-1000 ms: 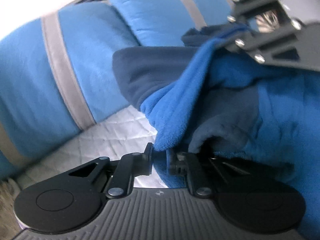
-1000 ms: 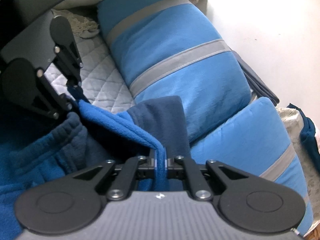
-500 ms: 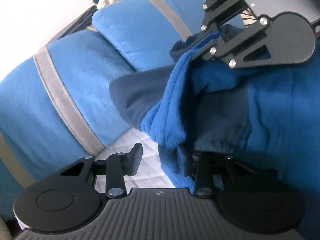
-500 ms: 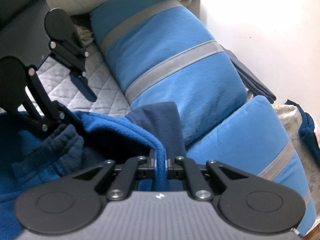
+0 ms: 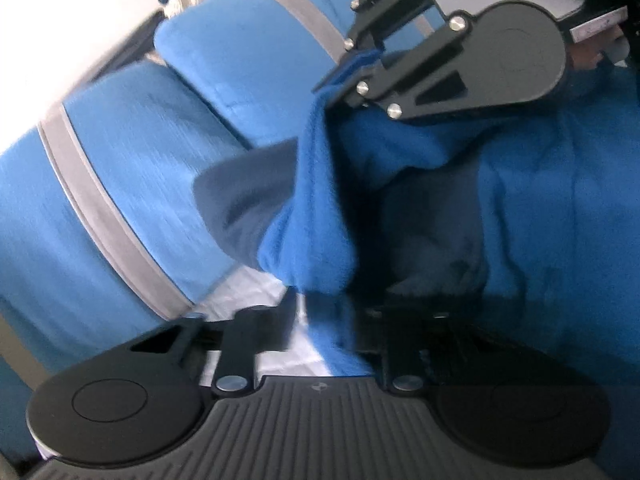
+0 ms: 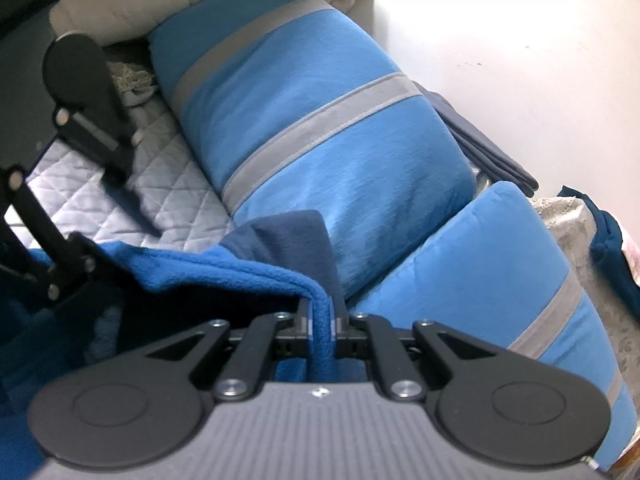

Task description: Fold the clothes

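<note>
A blue fleece garment (image 5: pixel 540 184) with dark navy cuffs and panels lies bunched on a quilted bed. In the left wrist view my left gripper (image 5: pixel 324 328) is open; a fold of the fleece hangs between its spread fingers, against the right finger. My right gripper (image 6: pixel 322 326) is shut on an edge of the blue fleece (image 6: pixel 224 268) and holds it up. It also shows in the left wrist view (image 5: pixel 352 60), above the garment. The left gripper shows in the right wrist view (image 6: pixel 92 216) at the left, jaws apart.
Two blue pillows with grey stripes (image 6: pixel 320 128) (image 5: pixel 100 184) lean along a white wall (image 6: pixel 520 32). A white quilted cover (image 6: pixel 160 184) lies under the garment. Beige bedding (image 6: pixel 132 4) is piled at the far end. A dark blue cloth (image 6: pixel 612 248) lies at the right.
My left gripper has opened and let go of the fleece edge it pinched. My right gripper has kept its hold and lifted the fleece higher.
</note>
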`<state>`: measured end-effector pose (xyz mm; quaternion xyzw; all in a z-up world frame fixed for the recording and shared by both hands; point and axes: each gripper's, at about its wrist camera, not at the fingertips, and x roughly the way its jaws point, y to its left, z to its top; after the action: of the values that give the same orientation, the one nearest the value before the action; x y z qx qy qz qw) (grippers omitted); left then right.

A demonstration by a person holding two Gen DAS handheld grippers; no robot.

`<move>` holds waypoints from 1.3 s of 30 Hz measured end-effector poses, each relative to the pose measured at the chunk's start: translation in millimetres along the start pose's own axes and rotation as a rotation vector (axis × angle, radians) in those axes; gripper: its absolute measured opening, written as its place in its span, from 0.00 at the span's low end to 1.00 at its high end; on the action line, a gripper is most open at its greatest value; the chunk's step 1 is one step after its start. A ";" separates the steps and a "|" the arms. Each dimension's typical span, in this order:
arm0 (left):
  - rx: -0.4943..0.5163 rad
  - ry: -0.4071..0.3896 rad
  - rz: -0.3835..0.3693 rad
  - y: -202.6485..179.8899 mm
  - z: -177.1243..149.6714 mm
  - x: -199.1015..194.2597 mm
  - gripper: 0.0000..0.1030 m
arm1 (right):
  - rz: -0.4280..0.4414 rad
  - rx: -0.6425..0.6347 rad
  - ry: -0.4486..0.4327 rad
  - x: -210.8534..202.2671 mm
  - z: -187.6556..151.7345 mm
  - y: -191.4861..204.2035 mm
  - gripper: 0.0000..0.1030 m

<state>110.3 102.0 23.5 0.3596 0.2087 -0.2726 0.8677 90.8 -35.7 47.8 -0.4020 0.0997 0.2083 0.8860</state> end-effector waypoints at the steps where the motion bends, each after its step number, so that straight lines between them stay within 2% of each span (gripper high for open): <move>1: 0.010 0.002 -0.001 -1.4 -1.4 -0.7 0.12 | -0.001 0.003 0.003 3.4 -0.6 -0.3 0.07; 6: 0.131 0.032 0.009 -14.1 -3.2 0.6 0.11 | 0.038 0.055 0.028 20.6 -2.5 -6.6 0.07; 10: 0.200 0.054 0.035 -20.8 -0.7 -2.1 0.17 | 0.049 0.058 0.029 22.2 -3.4 -5.1 0.07; 12: 0.177 0.047 0.048 -18.6 4.1 -6.7 0.27 | 0.054 0.054 0.025 20.4 -3.8 -5.4 0.07; 14: 0.104 -0.005 0.028 -9.2 13.4 -11.4 0.40 | 0.057 0.055 0.021 19.5 -4.6 -6.7 0.07; 17: 0.003 -0.067 -0.011 3.0 24.3 -13.1 0.41 | 0.055 0.053 0.018 18.2 -4.7 -6.9 0.07; 21: -0.041 -0.028 0.003 9.8 29.7 -1.1 0.41 | 0.052 0.045 0.013 16.6 -4.2 -6.5 0.07; 24: -0.033 0.003 0.001 8.5 28.9 5.2 0.36 | 0.052 0.042 0.007 14.5 -3.8 -7.4 0.08; 26: -0.037 0.009 0.001 9.1 27.3 7.5 0.08 | 0.052 0.037 0.002 12.5 -3.6 -7.3 0.07; 28: -0.038 0.012 0.030 9.9 24.2 8.1 0.07 | 0.061 0.027 0.000 8.1 -2.8 -6.2 0.07; 32: -0.035 0.028 0.113 13.5 6.3 6.5 0.07 | 0.153 -0.012 -0.001 -12.7 0.2 8.3 0.08; 33: -0.028 0.045 0.130 13.0 0.7 7.6 0.07 | 0.171 -0.040 -0.006 -19.3 0.3 17.6 0.17; 34: -0.015 0.068 0.149 11.9 -5.0 10.1 0.07 | 0.187 -0.068 -0.012 -26.1 0.4 27.2 0.31; 35: -0.005 0.090 0.161 10.6 -11.4 13.4 0.07 | 0.214 -0.075 -0.016 -34.4 0.2 33.2 0.34; 36: -0.003 0.106 0.162 9.3 -17.2 16.3 0.07 | 0.243 -0.080 -0.019 -42.9 0.0 38.7 0.44; 37: -0.004 0.113 0.160 7.6 -21.6 18.1 0.07 | 0.271 -0.084 -0.022 -51.5 -0.2 44.2 0.64; 39: 0.001 0.123 0.157 4.2 -28.6 21.6 0.07 | 0.315 -0.063 -0.036 -73.2 -4.5 41.3 0.88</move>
<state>124.6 118.6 -5.1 0.3912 0.2327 -0.1812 0.8718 6.8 -35.9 42.3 -0.4050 0.1389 0.3547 0.8312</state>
